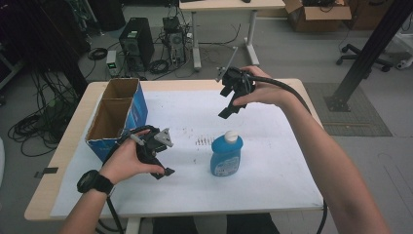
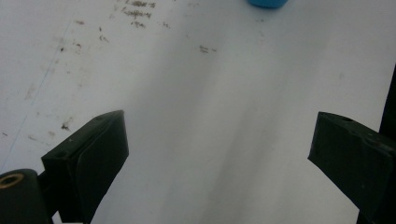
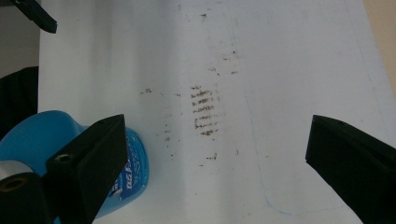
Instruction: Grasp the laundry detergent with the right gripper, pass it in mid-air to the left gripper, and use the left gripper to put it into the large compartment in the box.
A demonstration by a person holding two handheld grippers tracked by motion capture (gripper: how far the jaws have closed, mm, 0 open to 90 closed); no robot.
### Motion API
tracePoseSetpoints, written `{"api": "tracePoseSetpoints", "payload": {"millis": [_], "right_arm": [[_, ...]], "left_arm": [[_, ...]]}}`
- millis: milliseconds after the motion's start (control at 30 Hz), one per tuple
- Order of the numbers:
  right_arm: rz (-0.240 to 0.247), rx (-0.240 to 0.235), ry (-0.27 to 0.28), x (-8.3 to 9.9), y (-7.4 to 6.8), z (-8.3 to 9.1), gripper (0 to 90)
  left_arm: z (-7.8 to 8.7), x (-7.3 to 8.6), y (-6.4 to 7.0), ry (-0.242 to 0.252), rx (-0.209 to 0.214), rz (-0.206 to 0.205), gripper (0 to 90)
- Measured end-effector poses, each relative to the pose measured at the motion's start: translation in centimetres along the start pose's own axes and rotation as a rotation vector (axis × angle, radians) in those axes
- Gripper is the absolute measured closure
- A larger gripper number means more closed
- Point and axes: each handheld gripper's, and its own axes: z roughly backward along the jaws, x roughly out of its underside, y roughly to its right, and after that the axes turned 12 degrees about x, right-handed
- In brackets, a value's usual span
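Observation:
A blue bottle [image 1: 226, 154] with a white cap stands upright near the middle of the white sheet [image 1: 272, 175]. My left gripper [image 1: 160, 158] is held low over the sheet to the bottle's left, jaws wide apart with nothing between them. In the left gripper view, the left gripper [image 2: 219, 126] frames bare sheet, and the bottle [image 2: 267, 3] is a blue sliver at the top edge. My right gripper [image 1: 228, 102] hangs open in the air behind the bottle. In the right gripper view, the right gripper [image 3: 217, 123] looks down on the sheet, with the bottle [image 3: 42, 135] partly behind its left jaw.
An open blue cardboard box [image 1: 117, 117] with two compartments stands at the table's left, just behind my left hand. Brown smudges [image 1: 204, 141] mark the sheet left of the bottle. Desks, computer towers and cables are on the floor beyond the table.

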Motion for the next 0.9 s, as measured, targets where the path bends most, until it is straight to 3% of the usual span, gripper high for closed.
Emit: {"api": "tracePoseSetpoints", "payload": {"millis": [200, 300, 600, 900], "right_arm": [[-0.006, 0.010, 0.029, 0.4, 0.1, 1.2, 5.5], [-0.002, 0.009, 0.076, 0.8, -0.1, 2.6, 5.1], [0.026, 0.007, 0.149, 1.7, -0.7, 5.1, 3.4], [0.010, 0.006, 0.211, 4.8, -1.3, 6.8, 3.2]], "left_arm": [[0.2, -0.2, 0.0, -0.002, 0.003, -0.005, 5.1], [0.3, -0.3, 0.1, -0.006, 0.004, -0.003, 5.2], [0.8, -0.4, 0.1, 0.002, -0.014, 0.005, 5.0], [0.9, -0.7, 0.4, 0.003, -0.020, 0.006, 5.0]]}}
